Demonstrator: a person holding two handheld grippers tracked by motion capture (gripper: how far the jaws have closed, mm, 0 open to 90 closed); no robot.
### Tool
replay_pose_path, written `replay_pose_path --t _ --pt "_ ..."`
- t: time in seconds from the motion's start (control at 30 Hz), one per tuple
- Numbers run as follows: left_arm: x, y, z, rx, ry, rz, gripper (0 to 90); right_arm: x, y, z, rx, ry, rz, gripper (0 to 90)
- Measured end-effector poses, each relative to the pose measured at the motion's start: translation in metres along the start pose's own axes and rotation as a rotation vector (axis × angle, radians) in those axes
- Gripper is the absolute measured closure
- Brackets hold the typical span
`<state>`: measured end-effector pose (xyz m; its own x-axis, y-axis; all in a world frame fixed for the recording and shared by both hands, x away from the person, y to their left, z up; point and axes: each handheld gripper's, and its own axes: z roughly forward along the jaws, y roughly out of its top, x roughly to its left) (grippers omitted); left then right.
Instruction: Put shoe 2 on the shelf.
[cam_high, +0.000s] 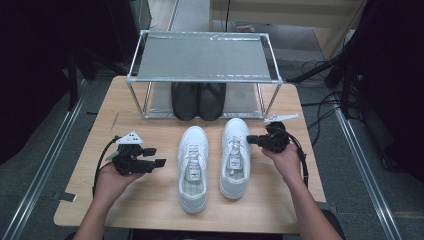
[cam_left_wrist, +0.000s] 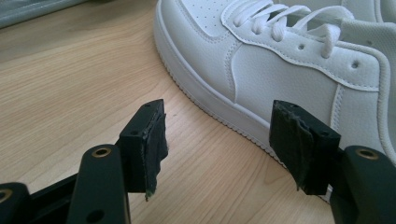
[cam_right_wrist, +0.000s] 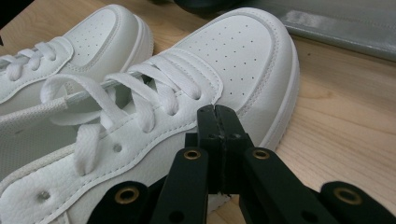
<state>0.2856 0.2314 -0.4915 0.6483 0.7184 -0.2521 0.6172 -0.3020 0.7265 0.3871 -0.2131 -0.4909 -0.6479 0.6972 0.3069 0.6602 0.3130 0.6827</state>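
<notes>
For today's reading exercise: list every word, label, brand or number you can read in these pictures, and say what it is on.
None can be read.
Tongue labels on the white shoes: dark marks, too small and blurred to read.

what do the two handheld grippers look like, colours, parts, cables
Both the left gripper and the right gripper are black, each topped by a grey three-cornered plate and trailing a black cable. Their jaws are flat black links with brass-coloured rivets, ending in blocky black pads. The person's forearms are bare, no sleeves showing.
</notes>
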Motion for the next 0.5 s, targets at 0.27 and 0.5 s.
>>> replay_pose_path --t 0.27,0.5 --pt "-0.001 0.000 0.000 -0.002 0.000 0.009 36.8 0.012 0.008 0.014 0.019 0.044 -0.050 90.0" --pt "-0.004 0.000 0.004 -0.002 -0.008 0.028 37.5 0.016 0.009 0.016 0.032 0.057 -0.065 90.0"
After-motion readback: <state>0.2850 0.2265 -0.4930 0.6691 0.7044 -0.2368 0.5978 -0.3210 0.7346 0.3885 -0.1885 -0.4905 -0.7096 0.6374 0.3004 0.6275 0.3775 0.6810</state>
